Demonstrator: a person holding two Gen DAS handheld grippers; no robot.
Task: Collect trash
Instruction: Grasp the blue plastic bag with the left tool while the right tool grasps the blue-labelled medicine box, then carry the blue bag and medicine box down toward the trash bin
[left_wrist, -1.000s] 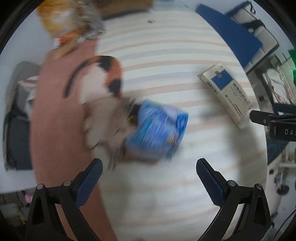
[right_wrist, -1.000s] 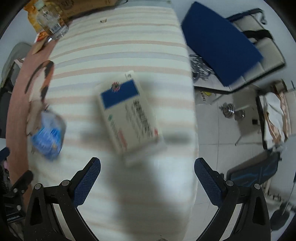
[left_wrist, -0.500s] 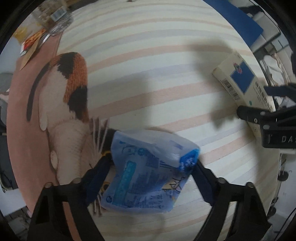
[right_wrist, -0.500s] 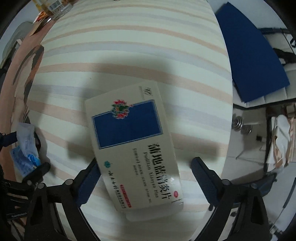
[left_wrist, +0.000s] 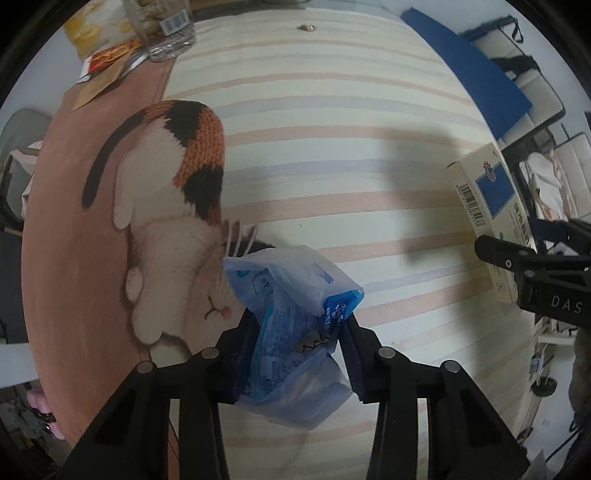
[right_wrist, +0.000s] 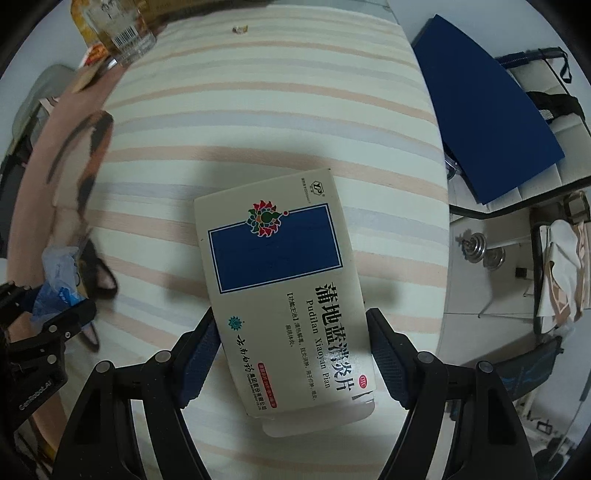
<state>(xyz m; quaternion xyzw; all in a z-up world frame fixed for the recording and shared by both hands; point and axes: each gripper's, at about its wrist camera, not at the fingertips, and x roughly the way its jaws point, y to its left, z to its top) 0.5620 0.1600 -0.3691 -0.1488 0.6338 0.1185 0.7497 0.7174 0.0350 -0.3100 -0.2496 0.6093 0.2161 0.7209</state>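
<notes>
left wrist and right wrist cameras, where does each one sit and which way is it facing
Left wrist: on the left gripper, facing down along its fingers at the crumpled blue plastic wrapper it clamps; the right gripper shows at its right edge.
Right wrist: on the right gripper, facing down at the cream and blue medicine box between its fingers.
Shared: the striped cat-print cloth, wrapper, box, and each other's gripper.

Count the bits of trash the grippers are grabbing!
2. The crumpled blue plastic wrapper sits pinched in the left hand-held gripper; the white cardboard medicine box lies between the right hand-held gripper's fingers. More may be hidden.
</notes>
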